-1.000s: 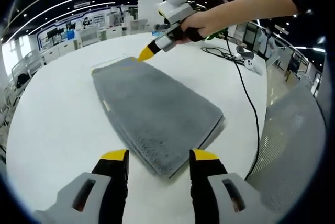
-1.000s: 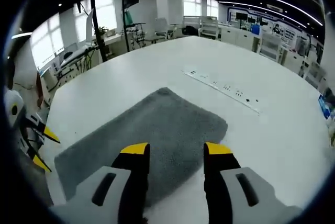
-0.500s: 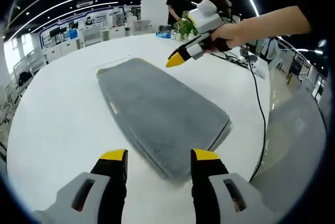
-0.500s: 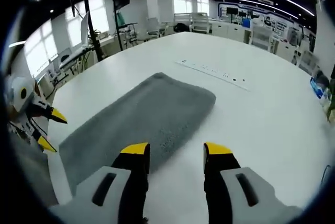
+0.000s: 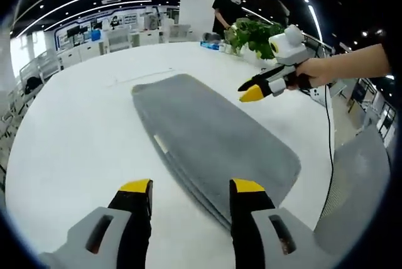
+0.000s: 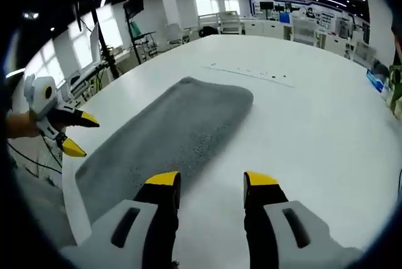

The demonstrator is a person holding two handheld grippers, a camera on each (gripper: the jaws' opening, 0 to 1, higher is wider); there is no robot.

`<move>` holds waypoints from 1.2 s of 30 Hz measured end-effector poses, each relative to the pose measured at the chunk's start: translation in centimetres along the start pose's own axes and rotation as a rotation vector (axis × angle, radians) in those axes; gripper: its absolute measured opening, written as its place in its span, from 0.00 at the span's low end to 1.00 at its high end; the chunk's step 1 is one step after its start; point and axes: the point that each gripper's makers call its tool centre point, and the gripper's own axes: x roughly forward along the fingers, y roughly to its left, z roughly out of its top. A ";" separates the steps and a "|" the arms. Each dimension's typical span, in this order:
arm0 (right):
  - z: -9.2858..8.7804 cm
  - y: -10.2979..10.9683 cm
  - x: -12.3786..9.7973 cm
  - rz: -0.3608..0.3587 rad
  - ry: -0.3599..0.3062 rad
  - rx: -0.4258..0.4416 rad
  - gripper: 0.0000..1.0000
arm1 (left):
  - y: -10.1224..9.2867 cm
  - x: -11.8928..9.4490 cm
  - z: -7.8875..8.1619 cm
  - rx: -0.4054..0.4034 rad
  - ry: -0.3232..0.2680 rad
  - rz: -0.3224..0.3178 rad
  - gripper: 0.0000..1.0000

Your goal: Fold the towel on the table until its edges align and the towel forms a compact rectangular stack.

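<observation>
The left gripper (image 5: 185, 187) is hovering with its jaws apart and nothing between them, and the near end of the towel (image 5: 213, 137) is lying just ahead of its tips, reaching away across the white table (image 5: 69, 143). Seen from this side, the towel's near long edge is showing several stacked layers, so it is already lying folded into a long, narrow grey strip. The right gripper (image 6: 207, 181) is likewise hanging with its jaws apart and empty, above bare table just beside the towel (image 6: 169, 131), which is running away to its front left. In the left gripper view the right gripper (image 5: 251, 93) is floating above the towel's far right side, apparently clear of the cloth.

Judging by this, the lengthwise folding is looking done and the edges are lining up fairly well, but the shape is still long rather than compact. At least one more fold, end to end, is probably remaining.
</observation>
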 end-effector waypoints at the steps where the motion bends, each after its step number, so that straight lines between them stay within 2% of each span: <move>1: -0.1 0.0 0.0 0.000 0.002 0.004 0.39 | 0.2 0.2 0.1 -0.002 -0.001 -0.001 0.49; 6: -0.6 0.2 0.5 -0.002 0.006 0.022 0.36 | 1.8 1.6 0.7 -0.048 -0.012 0.012 0.47; 9: -0.7 1.0 0.9 0.009 0.005 0.039 0.35 | 2.5 2.3 1.0 -0.067 -0.012 0.013 0.47; 17: -1.0 2.2 2.0 0.018 0.001 0.067 0.23 | 3.3 4.4 1.3 -0.115 -0.017 0.012 0.41; 20: -1.1 2.4 2.3 0.014 -0.004 0.100 0.20 | 3.5 5.1 1.4 -0.125 -0.025 0.010 0.36; 23: -1.2 2.5 2.5 0.011 -0.010 0.101 0.17 | 3.9 5.5 1.3 -0.143 -0.019 0.029 0.25; 25: -1.3 2.6 2.6 0.009 -0.007 0.095 0.15 | 3.9 5.8 1.0 -0.160 -0.010 0.026 0.25; 27: -1.4 2.6 2.8 0.004 -0.002 0.043 0.14 | 3.7 6.1 0.9 -0.165 -0.005 0.020 0.24; 30: -1.4 2.9 3.0 0.010 0.002 0.026 0.11 | 3.3 6.4 0.9 -0.143 0.000 0.017 0.22; 36: -1.3 2.7 3.1 0.025 0.003 0.048 0.08 | 2.6 7.0 1.1 -0.136 0.004 0.025 0.13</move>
